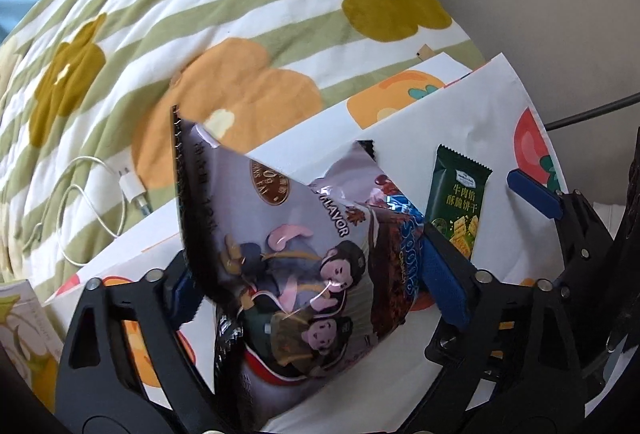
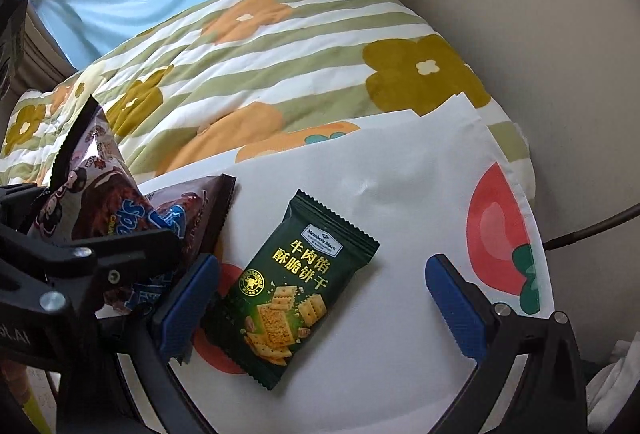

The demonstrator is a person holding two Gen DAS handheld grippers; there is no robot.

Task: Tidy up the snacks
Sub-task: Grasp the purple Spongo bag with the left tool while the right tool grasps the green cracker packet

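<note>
A pale purple snack bag (image 1: 304,266) with cartoon figures and a chocolate-brown panel stands crumpled and tilted between the blue pads of my left gripper (image 1: 308,262). Both pads press its sides, and its top corner lifts off the surface. The right wrist view shows the same bag (image 2: 84,173) at the far left. A dark green cracker packet (image 2: 288,294) lies flat on the white fruit-print sheet (image 2: 400,193). My right gripper (image 2: 322,262) hangs over it, open, its left pad near the packet's edge and its right pad well apart. The packet (image 1: 456,201) also shows beside the bag.
A striped floral quilt (image 1: 200,33) covers the bed behind the sheet. A white charger with its cable (image 1: 132,185) lies on the quilt at left. A printed box or book (image 1: 24,322) sits at lower left. A black cable (image 2: 592,226) and a beige wall are on the right.
</note>
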